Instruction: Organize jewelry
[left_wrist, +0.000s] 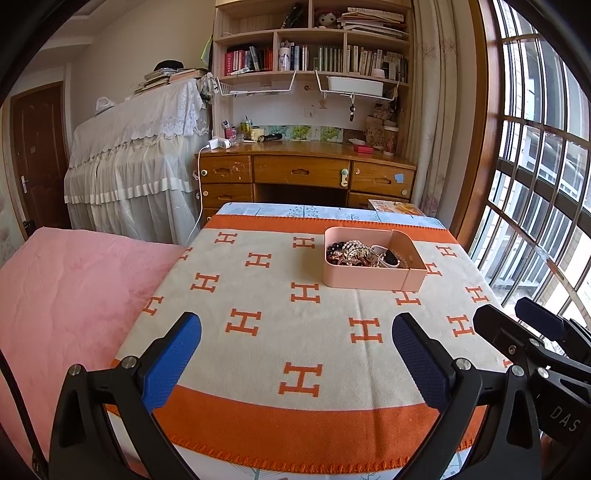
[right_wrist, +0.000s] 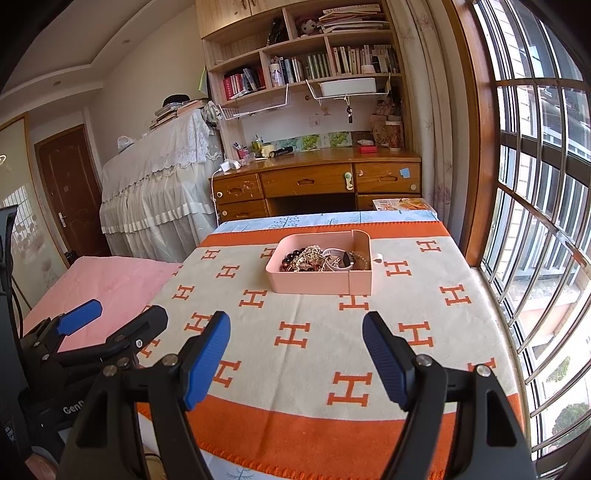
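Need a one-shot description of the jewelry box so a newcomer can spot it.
Start at the orange-bordered blanket with H motifs covering the table by the barred window. Toward its far edge, nearer the window side, sits a pale pink rectangular box. It is the only thing standing on the blanket, heaped with tangled beads and bracelets, with a divider wall near its right end.

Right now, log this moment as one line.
left gripper open | right gripper open | jewelry in pink tray | untouched
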